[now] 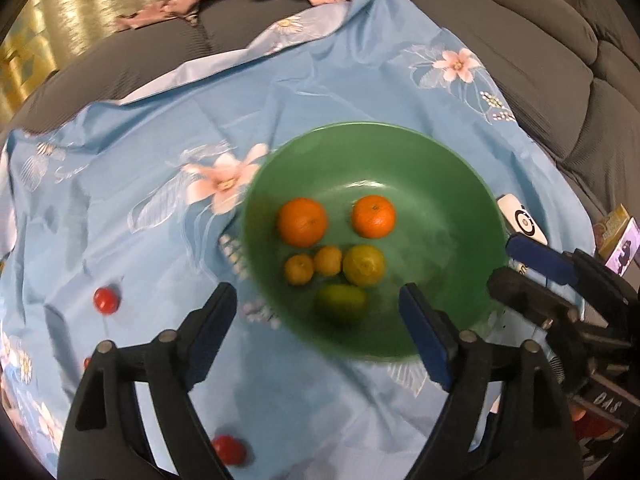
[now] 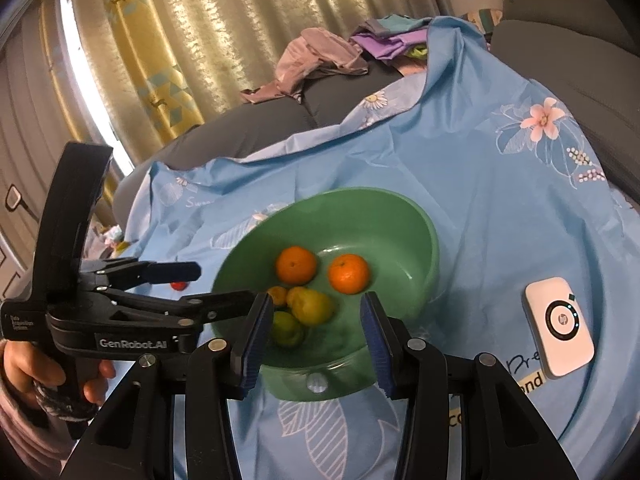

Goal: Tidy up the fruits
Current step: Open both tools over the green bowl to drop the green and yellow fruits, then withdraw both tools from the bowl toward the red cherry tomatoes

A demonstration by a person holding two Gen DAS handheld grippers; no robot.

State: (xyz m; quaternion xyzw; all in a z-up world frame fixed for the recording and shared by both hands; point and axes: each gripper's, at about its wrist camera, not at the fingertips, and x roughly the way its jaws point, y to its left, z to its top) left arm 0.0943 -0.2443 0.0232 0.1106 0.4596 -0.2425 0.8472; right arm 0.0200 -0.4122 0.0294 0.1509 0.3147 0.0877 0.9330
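Note:
A green bowl [image 1: 460, 184] sits on a blue flowered cloth [image 1: 140, 160]; it also shows in the right wrist view [image 2: 416, 220]. It holds two oranges [image 1: 302, 222] [image 1: 373, 216], two small yellow-orange fruits [image 1: 299, 269], a yellow-green fruit [image 1: 364, 265] and a green fruit [image 1: 341, 303]. Small red fruits [image 1: 106, 300] [image 1: 228, 449] lie on the cloth left of the bowl. My left gripper [image 1: 316, 312] is open and empty above the bowl's near rim. My right gripper [image 2: 314, 324] is open and empty over the bowl's near side.
A white round-buttoned device [image 2: 560, 326] lies on the cloth right of the bowl. A small box [image 1: 618, 236] sits at the far right. Crumpled clothes [image 2: 320, 60] lie on the grey sofa [image 1: 560, 60] behind. Curtains [image 2: 180, 40] hang at the back left.

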